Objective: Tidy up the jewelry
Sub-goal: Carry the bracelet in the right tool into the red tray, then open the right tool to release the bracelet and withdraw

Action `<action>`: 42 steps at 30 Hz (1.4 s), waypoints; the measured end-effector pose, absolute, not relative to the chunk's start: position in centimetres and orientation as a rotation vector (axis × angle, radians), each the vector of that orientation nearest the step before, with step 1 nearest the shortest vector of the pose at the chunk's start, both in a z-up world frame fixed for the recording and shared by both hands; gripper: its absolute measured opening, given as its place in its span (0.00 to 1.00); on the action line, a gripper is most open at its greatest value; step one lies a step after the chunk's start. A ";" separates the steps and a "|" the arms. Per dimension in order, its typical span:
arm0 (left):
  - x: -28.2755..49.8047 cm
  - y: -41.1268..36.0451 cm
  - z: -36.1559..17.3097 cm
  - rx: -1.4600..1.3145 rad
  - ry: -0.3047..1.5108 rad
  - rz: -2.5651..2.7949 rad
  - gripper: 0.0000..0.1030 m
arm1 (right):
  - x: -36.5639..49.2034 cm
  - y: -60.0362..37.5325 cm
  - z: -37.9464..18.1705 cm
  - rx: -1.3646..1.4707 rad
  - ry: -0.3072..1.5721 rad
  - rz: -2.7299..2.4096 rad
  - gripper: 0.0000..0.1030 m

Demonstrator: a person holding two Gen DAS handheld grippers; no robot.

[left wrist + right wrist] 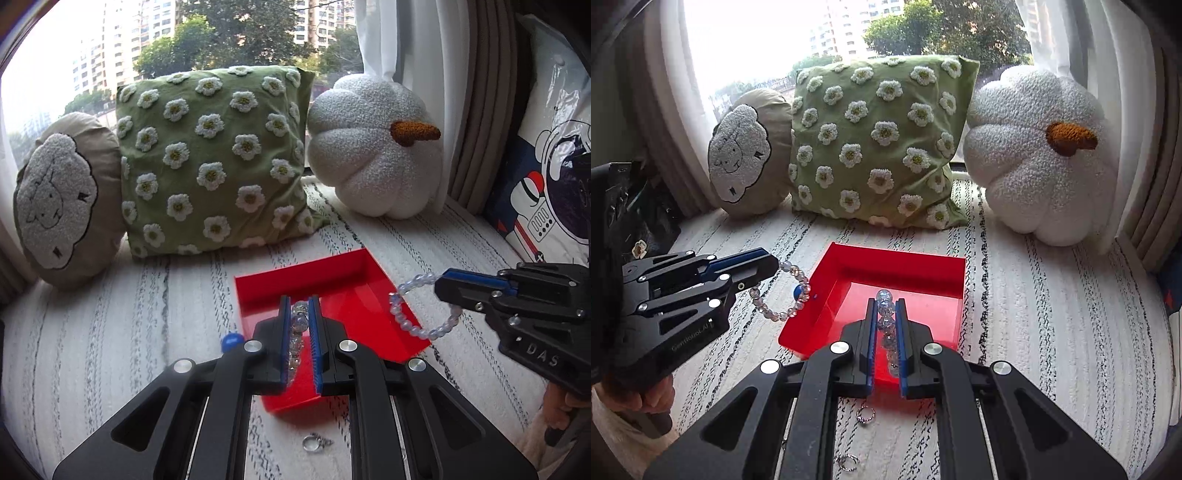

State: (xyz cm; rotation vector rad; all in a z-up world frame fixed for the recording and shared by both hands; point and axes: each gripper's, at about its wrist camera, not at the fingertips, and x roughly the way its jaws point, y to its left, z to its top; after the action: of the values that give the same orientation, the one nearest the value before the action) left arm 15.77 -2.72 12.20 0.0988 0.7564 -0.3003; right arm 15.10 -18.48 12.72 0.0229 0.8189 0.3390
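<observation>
A red tray (354,267) (905,264) lies on the striped white cover. My left gripper (299,301) is shut on a clear bead bracelet (297,321) and holds it over the tray's left edge; the right wrist view shows that gripper (777,267) with the bracelet (775,314) hanging beside the tray. My right gripper (885,302) is shut on a pale blue bead bracelet (884,299) above the tray; it shows in the left wrist view (437,284) with the bracelet (406,326) hanging over the tray's right rim.
A blue bead (232,341) (799,291) lies left of the tray. Small silver rings (316,442) (865,414) (847,462) lie on the cover in front of it. A sheep cushion (62,199), green flower cushion (210,158) and white pumpkin cushion (373,147) line the window.
</observation>
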 end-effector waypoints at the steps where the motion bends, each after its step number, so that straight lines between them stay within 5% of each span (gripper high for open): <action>1: 16.6 -3.0 11.7 0.093 0.768 -0.304 0.09 | 16.0 -18.1 12.1 0.024 0.837 0.340 0.09; 21: 24.4 -3.4 0.6 0.077 0.972 -0.211 0.09 | 23.1 -17.6 1.3 0.026 1.059 0.207 0.09; 42: 24.7 -3.1 -0.3 0.093 0.953 -0.166 0.10 | 24.0 -17.9 -0.3 0.029 1.100 0.186 0.10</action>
State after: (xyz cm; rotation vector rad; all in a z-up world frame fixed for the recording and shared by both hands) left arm 24.71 -3.07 -0.26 0.0931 0.9528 -0.1662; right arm 23.96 -17.86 -0.25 0.0292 1.1003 0.1856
